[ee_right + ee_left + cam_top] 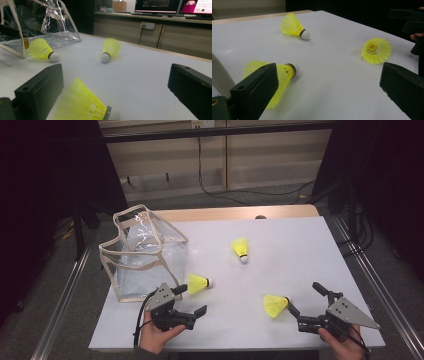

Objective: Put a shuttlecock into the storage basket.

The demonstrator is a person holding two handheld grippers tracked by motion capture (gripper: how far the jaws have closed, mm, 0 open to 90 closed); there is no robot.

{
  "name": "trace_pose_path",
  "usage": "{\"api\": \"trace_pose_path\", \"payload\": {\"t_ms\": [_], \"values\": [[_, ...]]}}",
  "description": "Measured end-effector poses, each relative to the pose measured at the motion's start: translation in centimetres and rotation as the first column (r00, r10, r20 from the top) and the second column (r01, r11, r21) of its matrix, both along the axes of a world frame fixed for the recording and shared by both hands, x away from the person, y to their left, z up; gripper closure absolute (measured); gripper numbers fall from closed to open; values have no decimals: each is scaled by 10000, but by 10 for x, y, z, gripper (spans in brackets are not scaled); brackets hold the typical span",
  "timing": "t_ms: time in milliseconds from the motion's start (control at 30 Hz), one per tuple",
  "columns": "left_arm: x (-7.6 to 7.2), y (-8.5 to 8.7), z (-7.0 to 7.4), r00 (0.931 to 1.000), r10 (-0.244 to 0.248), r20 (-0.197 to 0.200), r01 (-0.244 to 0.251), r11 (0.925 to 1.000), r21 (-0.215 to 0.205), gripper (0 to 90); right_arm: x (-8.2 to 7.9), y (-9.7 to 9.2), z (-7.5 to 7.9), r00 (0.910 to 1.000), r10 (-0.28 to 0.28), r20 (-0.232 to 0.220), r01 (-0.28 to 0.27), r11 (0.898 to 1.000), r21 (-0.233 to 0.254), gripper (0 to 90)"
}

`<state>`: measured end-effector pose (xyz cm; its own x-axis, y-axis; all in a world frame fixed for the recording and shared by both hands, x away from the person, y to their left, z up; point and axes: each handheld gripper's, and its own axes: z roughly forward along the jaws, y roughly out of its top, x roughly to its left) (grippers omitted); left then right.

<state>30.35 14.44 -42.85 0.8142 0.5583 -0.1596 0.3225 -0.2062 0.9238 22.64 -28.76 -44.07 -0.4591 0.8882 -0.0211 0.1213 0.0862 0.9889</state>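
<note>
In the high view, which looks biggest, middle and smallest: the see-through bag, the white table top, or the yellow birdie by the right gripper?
1. White table top, the biggest by far.
2. See-through bag, in the middle.
3. Yellow birdie by the right gripper, the smallest.

Yellow plastic shuttlecock (pixel 274 82) by left jaw: skirt partly hidden behind the jaw, lower left of the left gripper view.
Yellow shuttlecock (pixel 82 105) at right gripper: white cork cut off by the bottom edge.
Monitor screens (pixel 175 6): cut by the top edge, text unreadable.
</note>
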Motion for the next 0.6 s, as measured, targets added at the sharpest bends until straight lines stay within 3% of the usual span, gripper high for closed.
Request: {"api": "trace_pose_path", "payload": {"t_ms": [600], "values": [[5,-15,-6,9977,609,-302,-585,9955,743,33,0,0,0,10000,-1,18,1,10000,-31,3]]}}
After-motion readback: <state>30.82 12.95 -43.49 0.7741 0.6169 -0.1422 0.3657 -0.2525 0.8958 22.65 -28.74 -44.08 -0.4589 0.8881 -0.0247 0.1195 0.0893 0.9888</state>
